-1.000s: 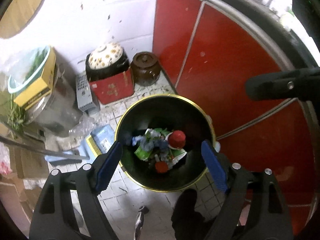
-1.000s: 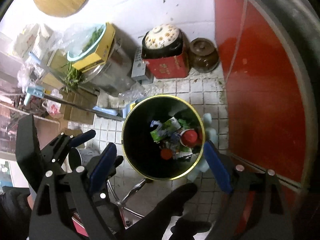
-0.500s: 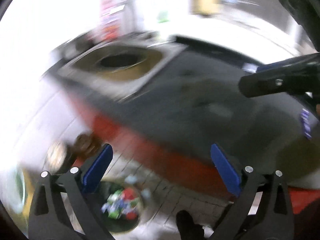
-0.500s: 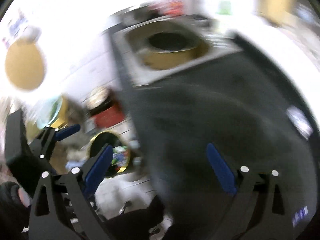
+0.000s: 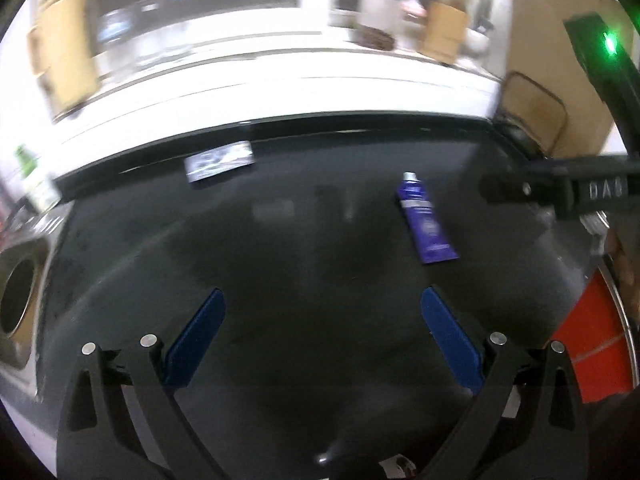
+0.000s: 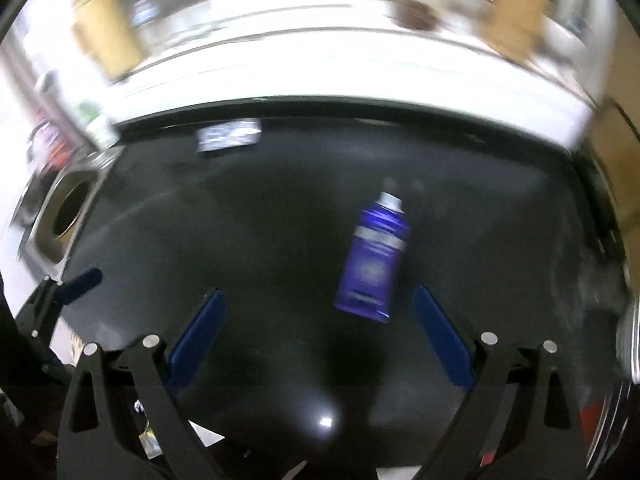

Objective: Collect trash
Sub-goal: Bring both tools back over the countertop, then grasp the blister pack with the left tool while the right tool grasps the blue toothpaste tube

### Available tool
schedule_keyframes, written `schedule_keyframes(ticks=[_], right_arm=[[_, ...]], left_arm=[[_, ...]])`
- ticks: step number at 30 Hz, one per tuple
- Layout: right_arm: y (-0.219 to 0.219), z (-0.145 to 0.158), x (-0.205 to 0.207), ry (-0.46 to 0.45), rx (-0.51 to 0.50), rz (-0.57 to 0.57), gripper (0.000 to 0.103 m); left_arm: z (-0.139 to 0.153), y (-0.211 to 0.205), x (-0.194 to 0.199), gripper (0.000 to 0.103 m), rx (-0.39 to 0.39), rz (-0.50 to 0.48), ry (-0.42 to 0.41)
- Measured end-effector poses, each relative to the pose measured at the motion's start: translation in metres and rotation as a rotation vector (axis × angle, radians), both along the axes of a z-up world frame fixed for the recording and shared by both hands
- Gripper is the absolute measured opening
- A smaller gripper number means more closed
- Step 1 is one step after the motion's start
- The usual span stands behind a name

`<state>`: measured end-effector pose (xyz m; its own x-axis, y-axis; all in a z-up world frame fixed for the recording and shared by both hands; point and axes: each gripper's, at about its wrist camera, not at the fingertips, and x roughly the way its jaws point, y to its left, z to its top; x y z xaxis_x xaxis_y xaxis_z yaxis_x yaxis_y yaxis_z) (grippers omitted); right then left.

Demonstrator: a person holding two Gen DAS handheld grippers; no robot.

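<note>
A blue squeeze tube with a white cap lies flat on the dark countertop. In the right wrist view the tube lies just ahead of my right gripper, nearer its right finger. A small blue-and-white packet lies near the counter's back edge; it also shows in the right wrist view. My left gripper is open and empty over the bare counter. My right gripper is open and empty. The trash bin is out of view.
A stove burner ring sits at the counter's left end, also seen in the right wrist view. A white sill behind holds jars and a cardboard box. Red cabinet front shows lower right. The right gripper's body reaches in at right.
Both grippers have swung up from over the floor trash bin to face the dark countertop. The tube and packet have come into view. Both grippers stayed open.
</note>
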<state>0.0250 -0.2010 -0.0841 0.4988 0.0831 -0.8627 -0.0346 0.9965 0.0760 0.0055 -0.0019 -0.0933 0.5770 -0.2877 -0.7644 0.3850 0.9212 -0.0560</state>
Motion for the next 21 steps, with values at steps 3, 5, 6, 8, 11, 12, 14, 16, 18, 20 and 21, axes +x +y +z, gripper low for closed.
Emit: schedule_keyframes(ticks=[3,5,6,8,11,12,14,16,18,20,21], right_arm=[[-0.033,-0.015,-0.009,0.026,0.011,-0.069,0.091],[-0.041,-0.024,-0.010,0.046,0.016,-0.092,0.091],[-0.044,-0.029,-0.009,0.055,0.019,-0.098,0.091],[-0.046,-0.039,-0.005,0.078,0.026,-0.101,0.091],[-0.042,-0.052,0.003,0.108,0.031,-0.093,0.091],[-0.039,-0.056,0.006,0.116,0.033,-0.090,0.091],[-0.035,-0.065,0.014,0.134,0.027,-0.083,0.091],[-0.030,-0.074,0.022,0.148,0.014,-0.076,0.091],[-0.026,-0.088,0.032,0.171,0.006,-0.074,0.091],[-0.023,-0.103,0.044,0.203,-0.001,-0.078,0.091],[-0.022,-0.109,0.048,0.212,-0.001,-0.080,0.091]], left_arm=[[0.000,-0.018,-0.002,0.095,0.009,-0.034,0.006],[-0.002,-0.026,-0.002,0.095,0.023,-0.047,0.008],[-0.002,-0.028,-0.002,0.095,0.028,-0.048,0.009],[-0.003,-0.027,-0.001,0.095,0.033,-0.043,0.013],[-0.005,-0.023,0.003,0.095,0.047,-0.021,0.020],[-0.007,-0.020,0.005,0.095,0.052,-0.009,0.026],[-0.009,-0.016,0.009,0.095,0.056,0.008,0.033],[-0.011,-0.008,0.013,0.095,0.061,0.034,0.042],[-0.013,-0.003,0.018,0.095,0.057,0.055,0.051],[-0.014,0.002,0.025,0.095,0.051,0.076,0.061],[-0.015,0.003,0.027,0.095,0.049,0.080,0.064]])
